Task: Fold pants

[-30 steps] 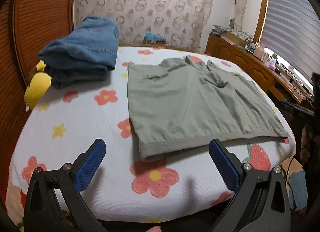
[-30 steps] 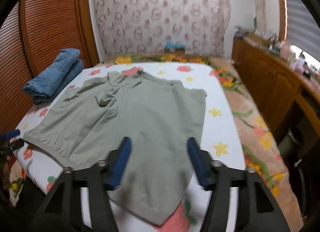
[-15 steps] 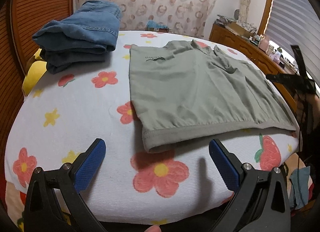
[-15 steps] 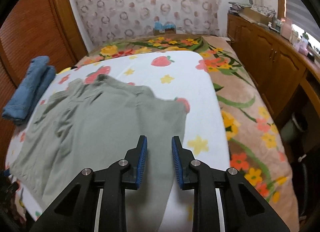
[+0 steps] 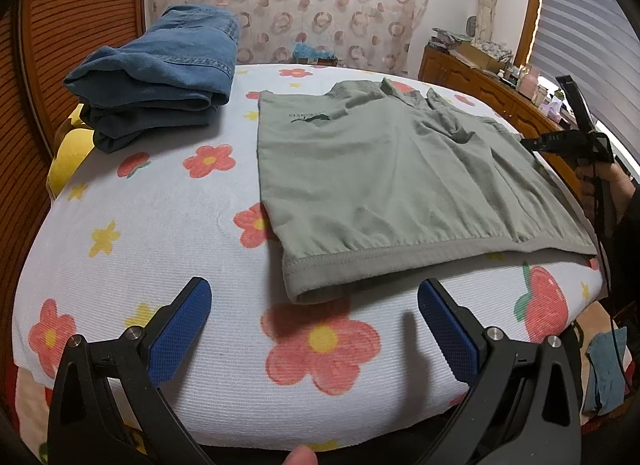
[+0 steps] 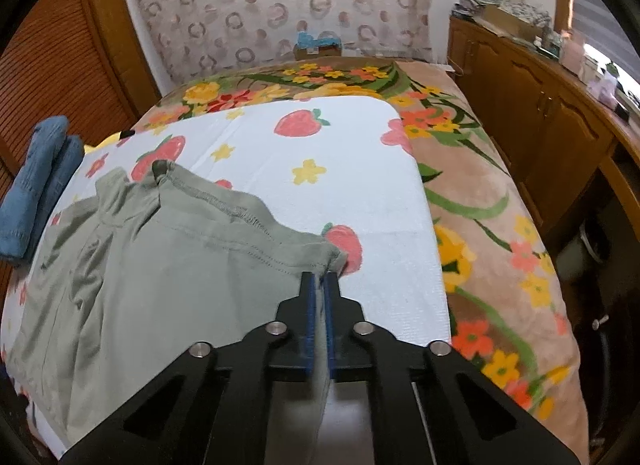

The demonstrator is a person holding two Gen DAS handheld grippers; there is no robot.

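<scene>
From the left wrist camera, a stack of folded blue jeans (image 5: pixel 160 77) is sitting at the far left of the flowered white cover (image 5: pixel 168 233), well apart from the grey-green pants (image 5: pixel 384 173), which are lying flat across the right half of the cover with their waistband toward the camera. A yellow cushion (image 5: pixel 68 157) is peeking out below the jeans. A wooden sideboard (image 5: pixel 480 85) cluttered with small items is running along the right wall, and a louvred wooden door (image 5: pixel 76 21) is standing on the left. Nothing is lying between the left gripper (image 5: pixel 314 315) and the waistband corner just beyond it. That gripper is hovering above the cover, tilted downward, its blue pads spread wide with nothing between them. A fingertip (image 5: pixel 302 456) is showing at the bottom edge. At the right edge, the right gripper (image 5: pixel 532 143) is reaching in at the far side of the pants, a hand (image 5: pixel 608 189) gripping its handle.

From the right wrist camera, the pants (image 6: pixel 160 273) are spreading to the left, the jeans (image 6: pixel 36 181) lying beyond them near the door. A floral brown blanket (image 6: pixel 500 233) is covering the bed on the right under the white cover (image 6: pixel 312 169), beside the sideboard (image 6: pixel 540 113). The right gripper (image 6: pixel 319 279) is angling downward, its pads pressed together on the hem corner of a pant leg, pinching the cloth.
</scene>
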